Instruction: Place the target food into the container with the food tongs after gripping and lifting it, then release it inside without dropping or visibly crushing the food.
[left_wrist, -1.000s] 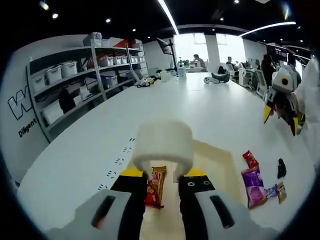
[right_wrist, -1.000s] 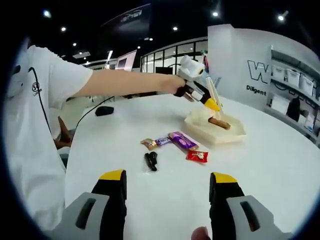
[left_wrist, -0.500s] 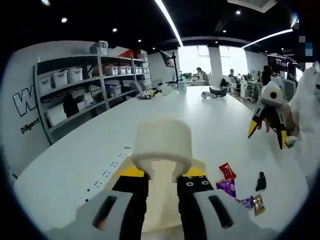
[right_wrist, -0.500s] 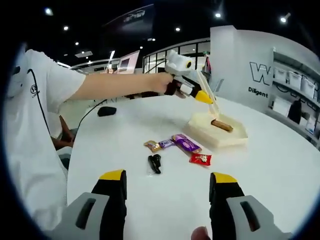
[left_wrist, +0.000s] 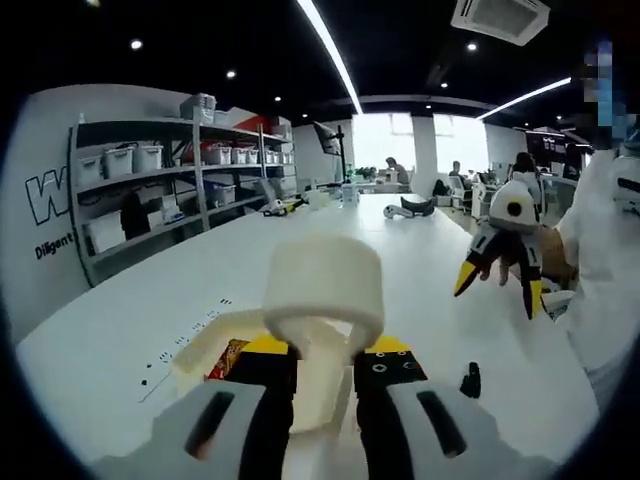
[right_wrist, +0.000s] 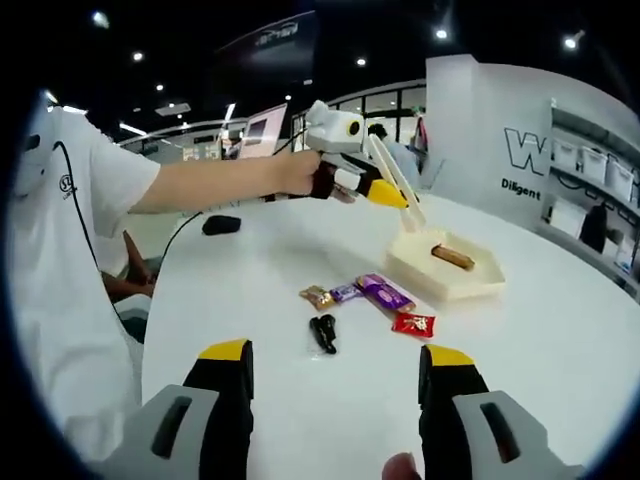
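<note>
My left gripper (left_wrist: 325, 350) is shut on the cream food tongs (left_wrist: 323, 285), whose broad end fills the middle of the left gripper view. In the right gripper view a person's arm holds the left gripper (right_wrist: 375, 188) up, and the tongs (right_wrist: 400, 200) slant down with their tips just above the cream container (right_wrist: 470, 283), nothing between them. A brown wrapped snack bar (right_wrist: 452, 257) lies inside the container (left_wrist: 200, 350). My right gripper (right_wrist: 335, 355) is open and empty over the table, and the right gripper (left_wrist: 497, 285) also shows at the right of the left gripper view.
Loose snacks lie on the white table (right_wrist: 300, 380): a gold packet (right_wrist: 318, 296), a purple packet (right_wrist: 383, 293), a red packet (right_wrist: 413, 323) and a small black item (right_wrist: 323, 333). A black object (right_wrist: 221, 224) sits farther back. Shelves with bins (left_wrist: 150, 180) line the wall.
The left gripper has risen with the tongs, drawing their tips up and away from the snack bar, which stays in the container. The right gripper stays open and nearly still.
</note>
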